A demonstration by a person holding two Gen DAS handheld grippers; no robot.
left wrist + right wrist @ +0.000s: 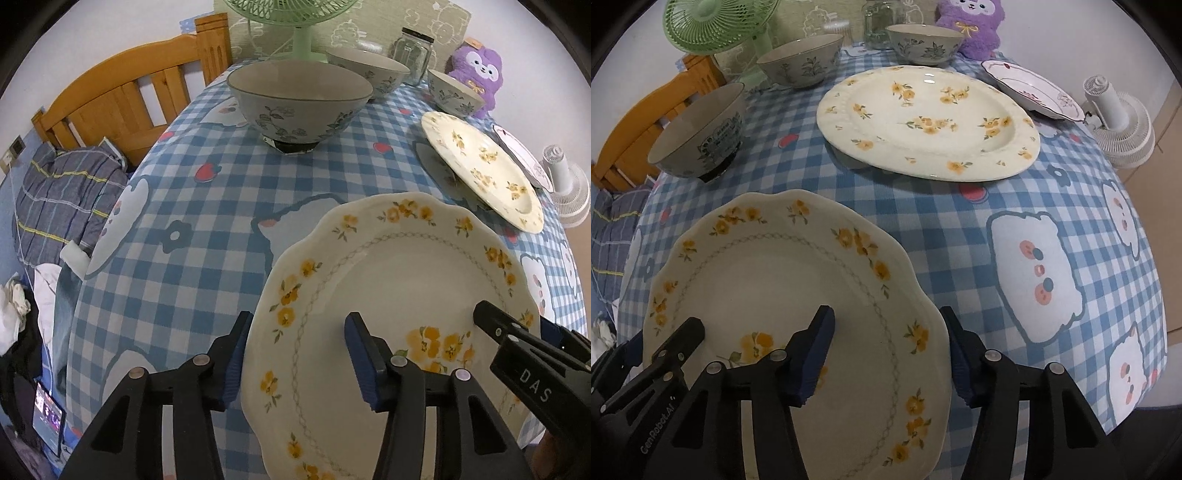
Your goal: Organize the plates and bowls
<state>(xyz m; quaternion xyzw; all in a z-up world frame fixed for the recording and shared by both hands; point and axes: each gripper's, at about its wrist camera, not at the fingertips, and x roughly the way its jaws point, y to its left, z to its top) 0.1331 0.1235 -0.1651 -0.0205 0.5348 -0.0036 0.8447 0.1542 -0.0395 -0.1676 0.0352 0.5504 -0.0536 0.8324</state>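
Lying flat at the near edge of the blue-and-white checked tablecloth (221, 206): a cream scalloped ceramic plate with yellow flowers (406, 266), empty, all of its face bare.

Straddling its left rim, the left gripper (299, 354): about half open, one blue pad outside the edge, the other over the plate's face, neither visibly pressing. Nothing held yet. Mirrored on the opposite rim, the right gripper (888, 354): likewise about half open, rim between the pads, a gap showing on both sides. Probably placed this way for a two-sided lift, to keep a wide, thin plate level rather than tipping from one edge.

Further in, towards the middle and right of the table: a large oval cream plate with scattered yellow flowers (923, 122), empty, a likely base for stacking, being the widest. Beyond it, near the far right corner: a smaller white plate with a dark rim and pink print (1034, 92), tilted, apparently propped on something unseen.

Towards the left edge and along the far edge: three grey-white ceramic bowls with dark leaf patterns (701, 129) (798, 62) (923, 42), well apart, not nested. Nearest one visibly empty; insides of the other two mostly hidden.

At the far edge too: a clear glass jar (412, 55), seemingly empty.
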